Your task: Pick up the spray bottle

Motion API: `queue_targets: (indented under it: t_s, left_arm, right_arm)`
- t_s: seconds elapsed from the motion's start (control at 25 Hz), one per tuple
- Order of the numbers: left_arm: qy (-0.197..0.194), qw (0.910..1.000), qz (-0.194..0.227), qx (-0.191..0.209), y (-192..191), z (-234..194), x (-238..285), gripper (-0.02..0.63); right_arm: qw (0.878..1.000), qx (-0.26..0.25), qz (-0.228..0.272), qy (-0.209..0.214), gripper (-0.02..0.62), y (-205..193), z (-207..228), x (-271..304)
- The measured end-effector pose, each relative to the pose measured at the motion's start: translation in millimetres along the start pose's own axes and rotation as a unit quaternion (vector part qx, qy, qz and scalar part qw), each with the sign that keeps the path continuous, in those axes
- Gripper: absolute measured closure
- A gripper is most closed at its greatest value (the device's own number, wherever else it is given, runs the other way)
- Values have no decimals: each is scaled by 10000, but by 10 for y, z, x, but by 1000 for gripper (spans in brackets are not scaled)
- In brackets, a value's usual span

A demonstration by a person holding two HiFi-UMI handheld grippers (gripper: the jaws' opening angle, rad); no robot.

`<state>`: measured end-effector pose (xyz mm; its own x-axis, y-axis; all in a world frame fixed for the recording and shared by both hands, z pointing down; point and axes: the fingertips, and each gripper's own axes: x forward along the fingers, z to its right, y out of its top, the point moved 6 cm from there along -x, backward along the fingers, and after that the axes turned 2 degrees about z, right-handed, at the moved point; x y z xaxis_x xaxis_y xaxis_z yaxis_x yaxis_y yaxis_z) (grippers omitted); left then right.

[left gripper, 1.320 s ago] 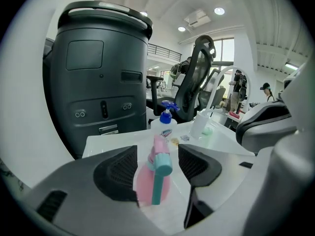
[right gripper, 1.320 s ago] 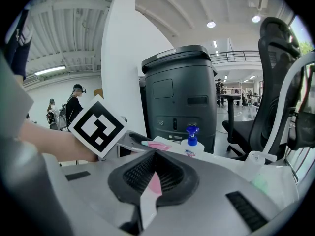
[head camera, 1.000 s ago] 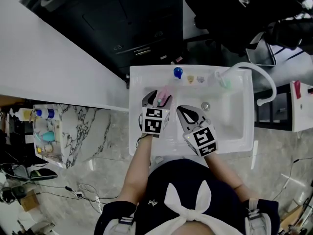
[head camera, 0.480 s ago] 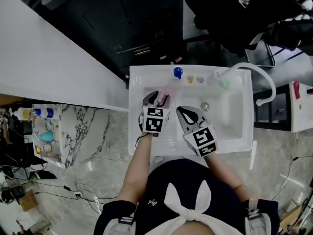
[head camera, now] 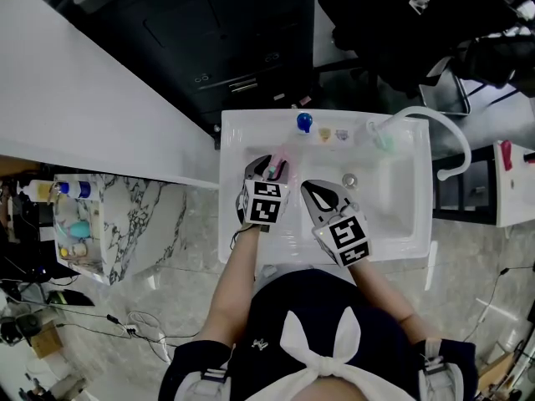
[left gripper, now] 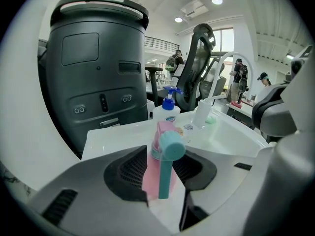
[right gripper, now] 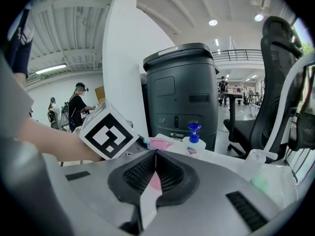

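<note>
Step in hand: grasp. Left gripper point(head camera: 268, 168): jaws just closing inward, now half-wide, pads against upright pink bottle point(left gripper: 151, 173), at 10 o'clock of sink point(head camera: 401, 224). Right gripper point(head camera: 318, 195), at 4 o'clock of left: jaws together, empty. Next, likely: firm hold, straight lift, clear of pump bottle point(left gripper: 166, 113) at 12 o'clock.

The place reads as a big open-plan lab or office hall — high ceiling with recessed lights point(left gripper: 216, 0), a mezzanine railing point(right gripper: 236, 55), an office chair point(left gripper: 199, 58). People point(left gripper: 239, 75) stand about behind, and loose cables point(head camera: 134, 324) trail over the marble-patterned floor point(head camera: 485, 257) beside a freestanding white sink point(head camera: 227, 140).
</note>
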<state>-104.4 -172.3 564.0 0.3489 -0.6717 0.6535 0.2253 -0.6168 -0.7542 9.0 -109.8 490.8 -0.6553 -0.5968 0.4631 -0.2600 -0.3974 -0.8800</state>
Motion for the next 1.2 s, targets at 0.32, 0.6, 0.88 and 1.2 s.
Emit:
queue_targets:
  t_s: [0.32,0.6,0.88,1.2]
  left_arm:
    - [66,9999,-25,121,11,39,-15,465]
    - [115,9998,-66,153,5,32,-29,466]
    - [124,9998,-71,149,9,24,-68,469]
    - [163,9997,41,170,61,3,-143,469]
  right_arm:
    - [10000,-52,1,47,572,7,0,-18]
    - [9999,-76,18,76,571,7,5,-23]
    - [9999,-79,22,94,572,-2,1,-36]
    - [9999,-92,67,82,571,5,-14,-64]
